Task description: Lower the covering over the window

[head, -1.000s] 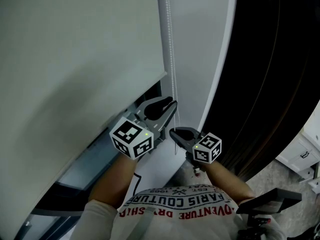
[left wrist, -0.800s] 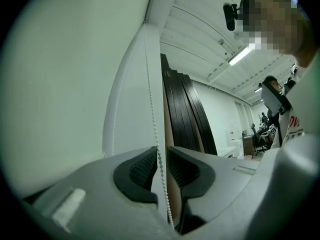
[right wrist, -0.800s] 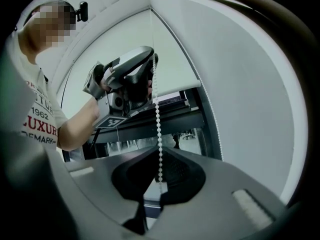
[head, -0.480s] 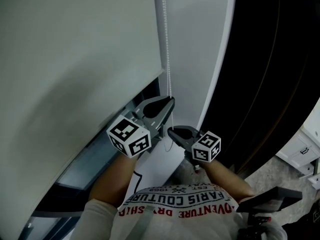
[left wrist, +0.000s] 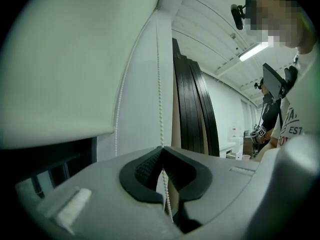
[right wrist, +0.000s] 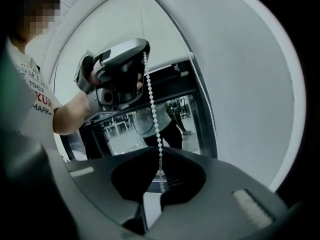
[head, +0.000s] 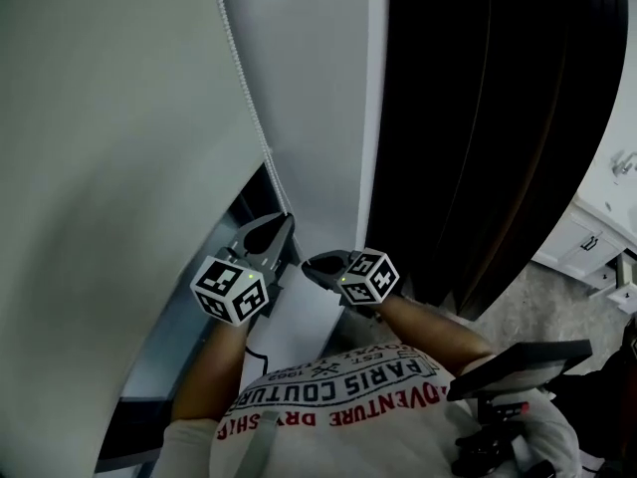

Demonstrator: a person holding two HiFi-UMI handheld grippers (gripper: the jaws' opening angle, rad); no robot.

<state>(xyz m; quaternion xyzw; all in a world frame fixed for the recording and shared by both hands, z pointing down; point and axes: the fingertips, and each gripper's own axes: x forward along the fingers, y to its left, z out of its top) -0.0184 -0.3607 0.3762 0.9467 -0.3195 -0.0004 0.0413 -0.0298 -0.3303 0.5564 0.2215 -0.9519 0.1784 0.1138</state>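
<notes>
While both sets of jaws were pinched together on the bead chain [head: 242, 78], the left gripper [head: 283, 228] held it just above the right gripper [head: 313, 263]. Left of the chain hung the roller blind [head: 100, 167], with dark window glass [left wrist: 50, 166] under its bottom edge. Black curtains [head: 488, 118] stood right of the chain.
</notes>
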